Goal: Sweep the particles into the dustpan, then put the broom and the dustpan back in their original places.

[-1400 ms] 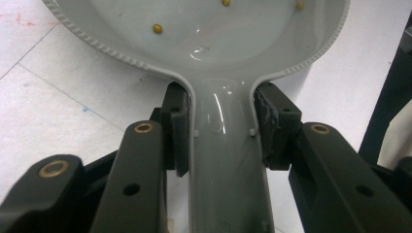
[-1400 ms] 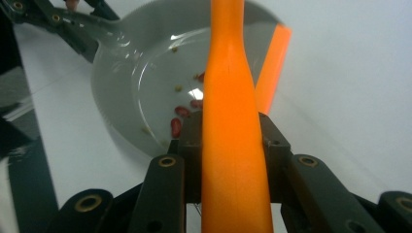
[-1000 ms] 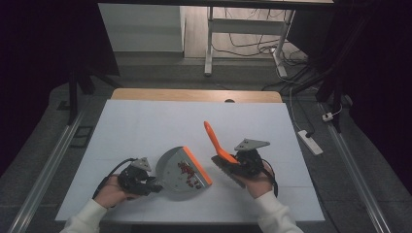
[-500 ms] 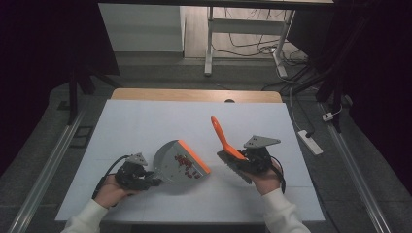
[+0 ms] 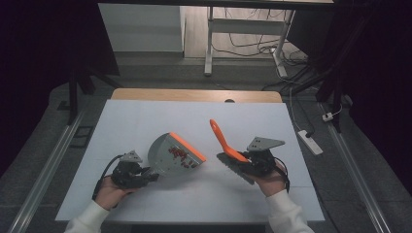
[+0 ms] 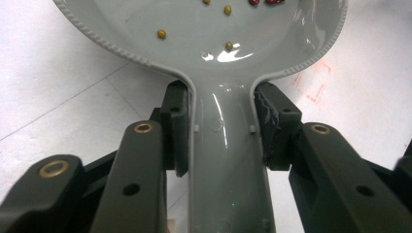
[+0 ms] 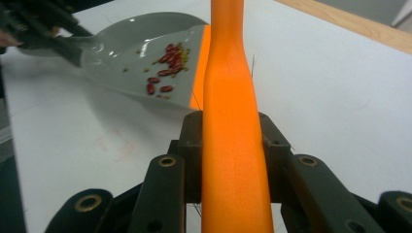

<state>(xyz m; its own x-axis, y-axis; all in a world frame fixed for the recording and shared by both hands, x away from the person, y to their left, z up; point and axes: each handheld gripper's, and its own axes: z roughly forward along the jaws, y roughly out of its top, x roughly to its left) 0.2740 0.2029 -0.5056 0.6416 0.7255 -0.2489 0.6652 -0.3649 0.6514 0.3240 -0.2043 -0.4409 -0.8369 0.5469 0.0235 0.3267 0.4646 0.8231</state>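
Left claw (image 6: 221,131) is clenched on the grey handle of the dustpan (image 5: 171,156); in the left gripper view I see both pads pressed against the handle's sides just below where it widens into the pan. From the high view the dustpan sits at the near middle of the table (image 5: 145,116), its orange-edged mouth turned toward my right hand. Red beans (image 5: 180,154) and a few small yellowish ones lie inside it, gathered near that orange lip. Whether the pan rests flat or is lifted slightly, I cannot tell.

My right claw (image 7: 232,145) is grasping the orange handle of the brush (image 5: 228,148), pads on either side of it. The handle slants up and away from me, while the dark bristles lie low beside the claw, near the table. Brush and dustpan are close but apart, with white table surface between them. Beyond the table's far wooden edge, cables (image 5: 243,46) trail across the floor.
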